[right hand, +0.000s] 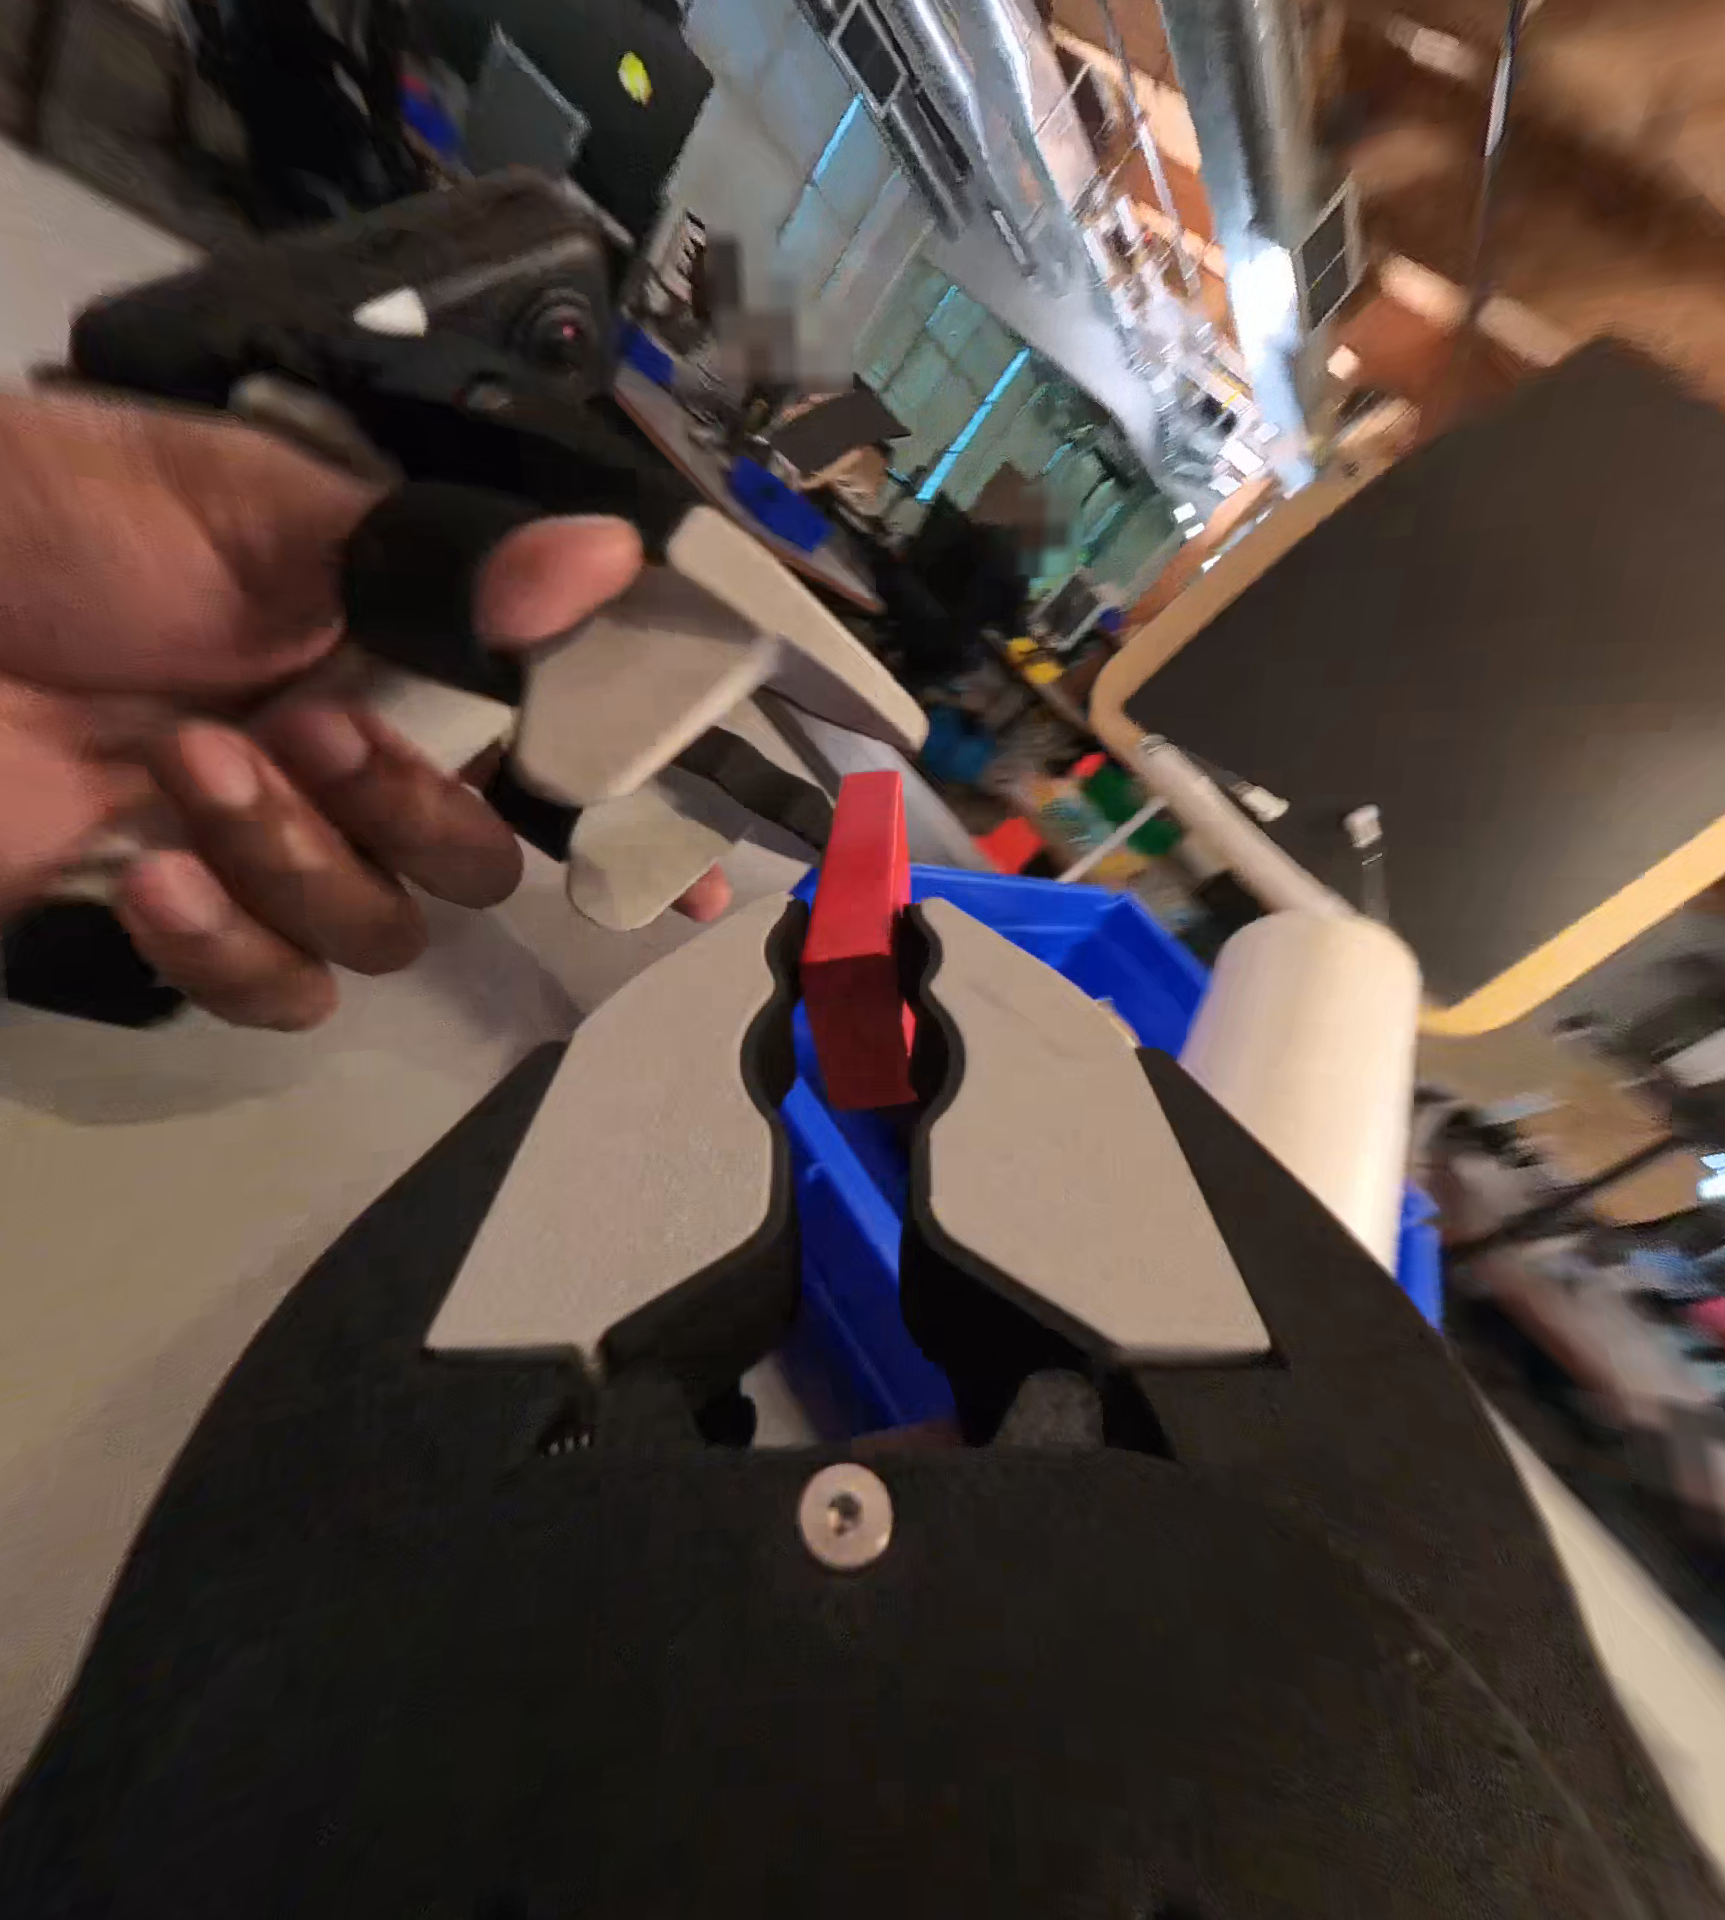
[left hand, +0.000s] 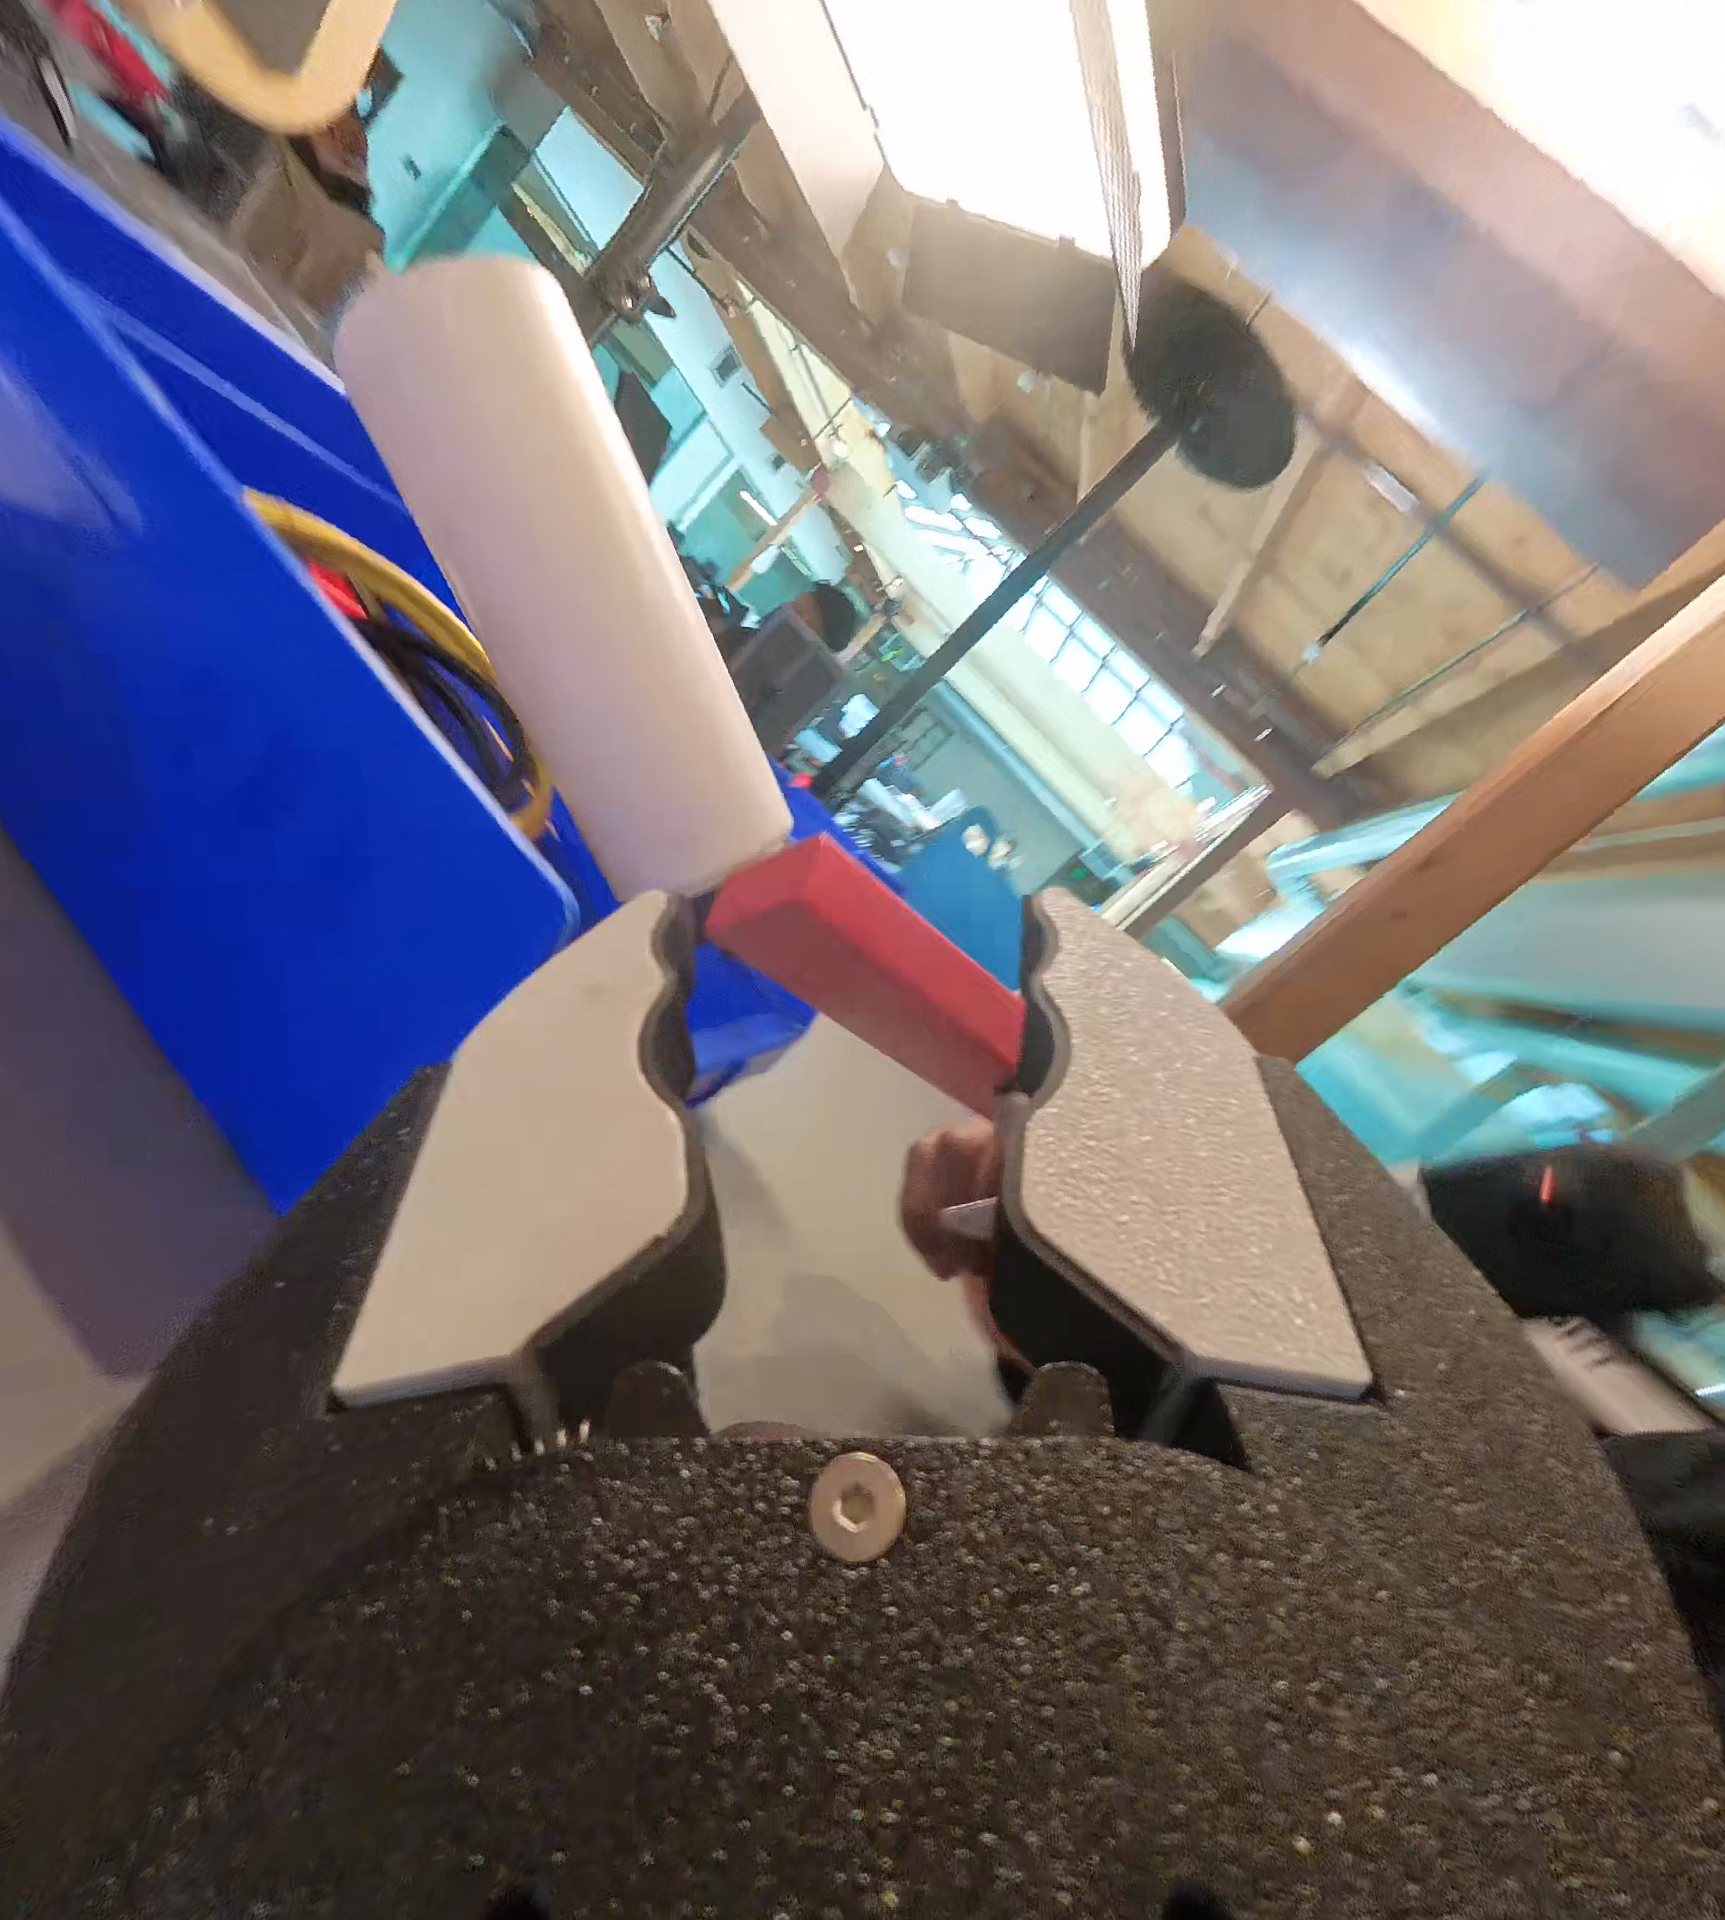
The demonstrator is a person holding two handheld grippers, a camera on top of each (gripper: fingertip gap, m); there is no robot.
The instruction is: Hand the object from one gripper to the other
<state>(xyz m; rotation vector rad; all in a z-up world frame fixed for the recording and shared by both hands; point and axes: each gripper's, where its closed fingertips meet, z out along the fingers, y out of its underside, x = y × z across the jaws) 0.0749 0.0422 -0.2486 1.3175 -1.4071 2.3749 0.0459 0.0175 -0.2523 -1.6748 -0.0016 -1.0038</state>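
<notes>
A red rectangular block (right hand: 858, 966) is clamped between the fingertips of my right gripper (right hand: 856, 920), standing up out of them. My left gripper (left hand: 853, 925) is open, and the same red block (left hand: 858, 977) lies slantwise in the gap between its fingertips, one end against or behind the right-hand finger (left hand: 1149, 1143). In the right wrist view the left gripper's grey fingers (right hand: 629, 675) are spread apart, held by a person's hand (right hand: 214, 675), just left of the block's top end. Whether they touch the block I cannot tell.
A blue bin (right hand: 1045, 935) with cables in it (left hand: 214, 727) stands just behind the grippers. A white roll (left hand: 546, 582) (right hand: 1305, 1060) stands beside it. A grey tabletop (right hand: 110, 1247) lies below. A wooden beam (left hand: 1460, 831) and a black, wood-rimmed board (right hand: 1460, 675) are at the right.
</notes>
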